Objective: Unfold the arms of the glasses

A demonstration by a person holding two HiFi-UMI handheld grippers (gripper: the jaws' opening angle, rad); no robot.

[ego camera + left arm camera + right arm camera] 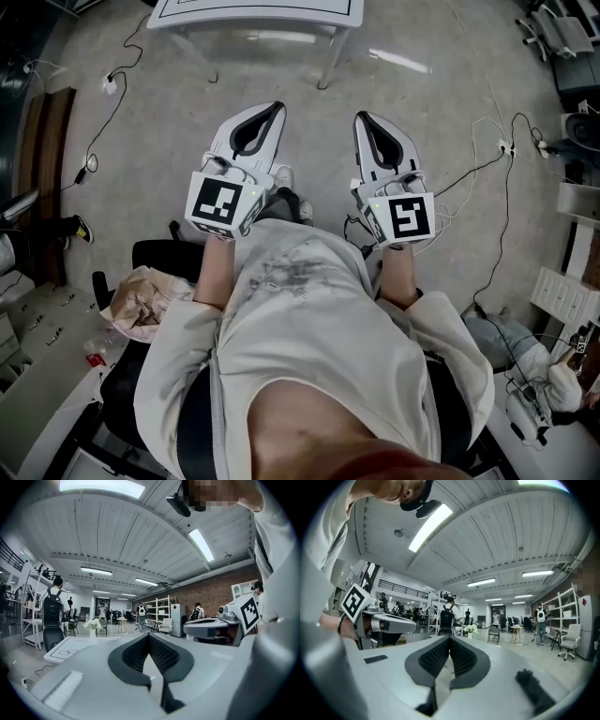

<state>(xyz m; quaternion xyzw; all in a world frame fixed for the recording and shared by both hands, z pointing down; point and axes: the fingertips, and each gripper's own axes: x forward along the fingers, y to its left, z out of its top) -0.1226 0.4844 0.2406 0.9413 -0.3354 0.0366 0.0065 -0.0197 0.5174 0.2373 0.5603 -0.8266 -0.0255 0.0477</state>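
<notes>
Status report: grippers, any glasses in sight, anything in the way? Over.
Left gripper shut, empty; right gripper shut, empty. No glasses in any view. White table ahead, cables on floor.

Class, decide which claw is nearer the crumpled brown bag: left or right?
Left. In the head view the left claw is above and right of the crumpled brown bag; the right claw sits farther right, beyond the left one.

the grey floor [309,122] is being crossed by loose cables [507,202] at the left and the right. at the far side a white table [253,23], marked with black outlines, is being borne on it.
</notes>
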